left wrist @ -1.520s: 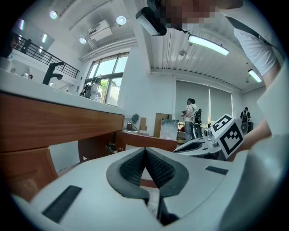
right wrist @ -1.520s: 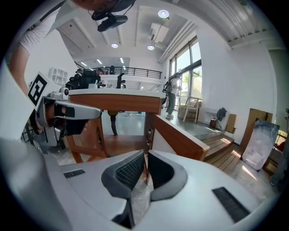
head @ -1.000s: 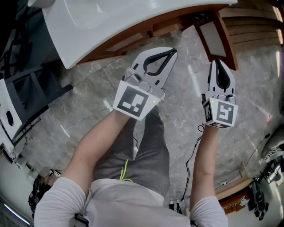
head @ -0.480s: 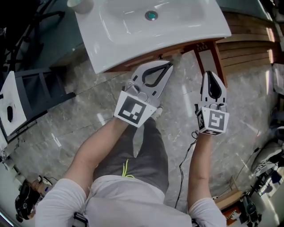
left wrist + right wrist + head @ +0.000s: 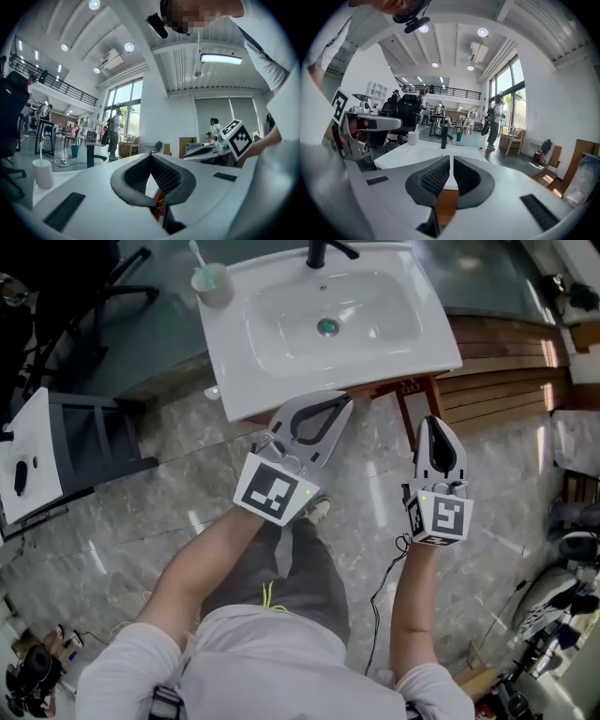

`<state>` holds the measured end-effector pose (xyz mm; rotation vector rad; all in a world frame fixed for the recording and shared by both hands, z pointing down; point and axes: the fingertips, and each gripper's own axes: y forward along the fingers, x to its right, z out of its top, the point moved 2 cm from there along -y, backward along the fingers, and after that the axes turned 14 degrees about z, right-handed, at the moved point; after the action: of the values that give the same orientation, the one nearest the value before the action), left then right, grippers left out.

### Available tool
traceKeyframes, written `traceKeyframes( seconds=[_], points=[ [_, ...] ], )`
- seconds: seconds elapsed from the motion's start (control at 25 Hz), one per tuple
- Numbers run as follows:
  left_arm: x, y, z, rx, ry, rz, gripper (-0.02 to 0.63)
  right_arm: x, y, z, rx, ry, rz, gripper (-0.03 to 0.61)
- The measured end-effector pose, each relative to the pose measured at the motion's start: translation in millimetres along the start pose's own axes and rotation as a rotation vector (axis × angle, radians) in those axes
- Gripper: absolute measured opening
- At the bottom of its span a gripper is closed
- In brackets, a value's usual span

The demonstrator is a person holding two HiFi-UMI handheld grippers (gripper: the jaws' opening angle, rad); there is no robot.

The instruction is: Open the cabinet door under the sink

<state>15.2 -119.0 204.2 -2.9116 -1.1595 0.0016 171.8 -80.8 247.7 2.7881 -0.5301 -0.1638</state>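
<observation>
Head view: a glossy white, rounded-rectangular sink (image 5: 281, 371) tops a brown wooden cabinet (image 5: 380, 390). The left gripper (image 5: 347, 401) and right gripper (image 5: 433, 420) hover near its front, over veined grey marble floor (image 5: 141, 521).

Left gripper view: ribbed dark jaws meet, empty.

Right gripper view: jaws all but closed, empty, in a bright open office.

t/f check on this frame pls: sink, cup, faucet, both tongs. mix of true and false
1. A cup with a toothbrush stands at a back corner of the sink. True.
2. The left tongs grip a door handle. False: they are shut on nothing, held up at sink height.
3. The basin is full of water. False: it is empty, with the drain in plain sight.
4. The faucet is black. True.
5. The right tongs hold a sponge. False: nothing is in them.
</observation>
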Motion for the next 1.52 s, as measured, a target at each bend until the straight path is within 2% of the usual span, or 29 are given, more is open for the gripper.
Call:
traceKeyframes(
  seconds=[0.2, 0.44, 0.72, 0.88, 1.04, 1.32, 1.52],
  points=[
    [-14.1, -12.1, 51.2, 0.043, -0.045, 0.053, 0.012, -3.3, -18.1, 50.9, 0.059, 0.020, 0.012, 0.049],
    [-23.4, -31.9, 100.6, 0.063, -0.029, 0.079, 0.012, -1.5, -42.5, 107.6, 0.123, -0.004, 0.010, 0.049],
    [-37.2, -66.6, 160.8, 0.113, -0.022, 0.130, 0.012, -6.4, -72.6, 154.0, 0.163, -0.042, 0.012, 0.049],
    [-48.0, -89.0, 187.0, 0.139, -0.007, 0.156, 0.012, -8.4, -86.4, 170.7, 0.172, -0.068, 0.005, 0.049],
    [-57.8, -115.6, 208.6, 0.154, -0.013, 0.200, 0.012, -6.8, -103.5, 181.2, 0.192, -0.042, -0.009, 0.049],
    [-81.9, -159.9, 230.8, 0.162, -0.009, 0.294, 0.012, -8.1, -136.6, 199.4, 0.242, -0.019, -0.035, 0.049],
    [-86.0, -184.1, 242.0, 0.175, 0.006, 0.331, 0.012, -13.9, -157.9, 206.8, 0.264, -0.006, -0.042, 0.049]
  ],
)
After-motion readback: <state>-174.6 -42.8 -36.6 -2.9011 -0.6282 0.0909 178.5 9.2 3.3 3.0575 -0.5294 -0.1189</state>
